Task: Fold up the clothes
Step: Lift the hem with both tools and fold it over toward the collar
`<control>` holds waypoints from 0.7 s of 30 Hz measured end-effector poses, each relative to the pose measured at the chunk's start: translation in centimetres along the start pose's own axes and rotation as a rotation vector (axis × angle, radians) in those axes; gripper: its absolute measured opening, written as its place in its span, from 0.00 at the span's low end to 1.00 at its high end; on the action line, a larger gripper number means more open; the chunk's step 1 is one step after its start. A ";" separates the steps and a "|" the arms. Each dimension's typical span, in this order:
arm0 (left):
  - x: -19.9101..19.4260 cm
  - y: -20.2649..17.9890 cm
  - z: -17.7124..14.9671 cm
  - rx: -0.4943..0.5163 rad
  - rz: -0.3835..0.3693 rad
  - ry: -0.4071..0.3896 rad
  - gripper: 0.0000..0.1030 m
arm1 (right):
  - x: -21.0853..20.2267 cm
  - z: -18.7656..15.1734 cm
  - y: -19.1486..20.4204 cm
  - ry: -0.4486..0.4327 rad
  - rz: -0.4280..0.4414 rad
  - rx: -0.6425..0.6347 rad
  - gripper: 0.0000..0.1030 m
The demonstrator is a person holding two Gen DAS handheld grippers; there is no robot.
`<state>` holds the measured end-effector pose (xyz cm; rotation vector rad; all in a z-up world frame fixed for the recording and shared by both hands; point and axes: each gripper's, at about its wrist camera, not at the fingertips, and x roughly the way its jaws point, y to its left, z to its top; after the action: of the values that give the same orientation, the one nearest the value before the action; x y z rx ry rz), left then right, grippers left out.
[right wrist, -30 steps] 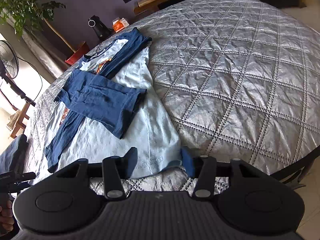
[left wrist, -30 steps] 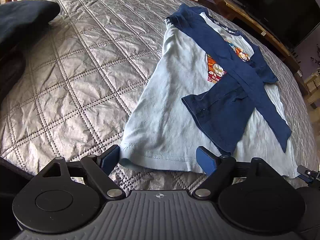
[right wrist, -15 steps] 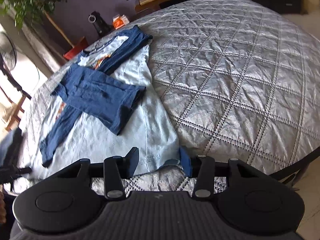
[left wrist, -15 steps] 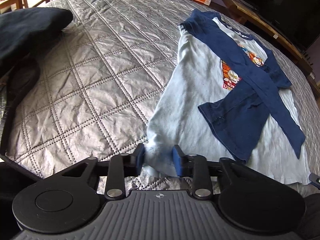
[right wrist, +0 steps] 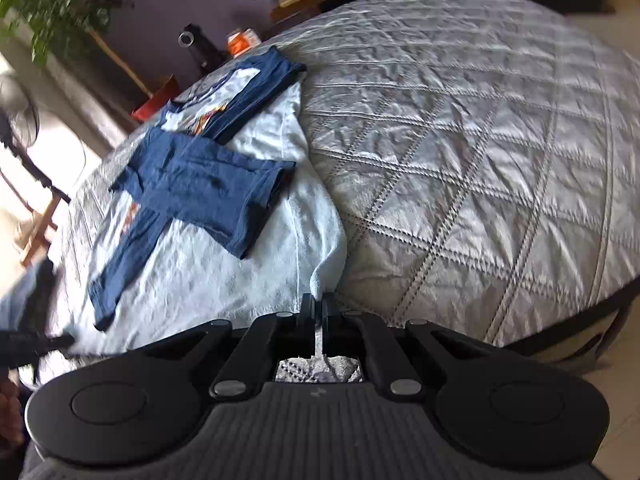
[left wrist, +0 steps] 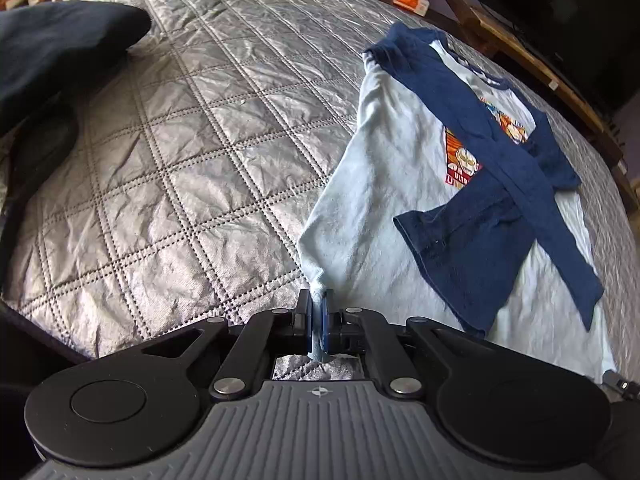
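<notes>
A light blue T-shirt (left wrist: 384, 184) with navy sleeves and an orange print lies face up on a silver quilted bed; both sleeves are folded across its chest. My left gripper (left wrist: 318, 312) is shut on the shirt's bottom hem corner at its left side. In the right wrist view the same shirt (right wrist: 224, 264) lies to the left, and my right gripper (right wrist: 319, 312) is shut on the other hem corner. Both corners are pinched into a thin fold between the pads.
The quilted bed cover (left wrist: 192, 152) spreads wide to the left of the shirt and to its right (right wrist: 480, 160). A dark pillow (left wrist: 52, 48) lies at the far left. A wooden bench (left wrist: 532, 56) and TV stand beyond the bed, a plant (right wrist: 60, 4) at the wall.
Both grippers closed from open onto the shirt's two bottom hem corners. The right view is now blurred by motion and the hem is slightly lifted.
</notes>
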<state>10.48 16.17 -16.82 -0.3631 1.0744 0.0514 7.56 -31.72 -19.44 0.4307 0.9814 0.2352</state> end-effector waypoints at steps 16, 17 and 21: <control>-3.0 2.1 1.2 -0.233 -0.095 -0.059 0.05 | -2.1 1.8 -0.9 -0.108 0.129 0.254 0.02; -3.1 2.1 1.4 -0.240 -0.100 -0.061 0.05 | -2.1 1.9 -0.9 -0.110 0.131 0.255 0.02; -3.2 1.9 2.1 -0.257 -0.105 -0.049 0.05 | -2.1 2.4 -0.7 -0.114 0.134 0.261 0.02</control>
<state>10.27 19.09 -13.65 -0.6462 1.0009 0.1044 8.42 -33.71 -16.98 0.7425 0.8747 0.2017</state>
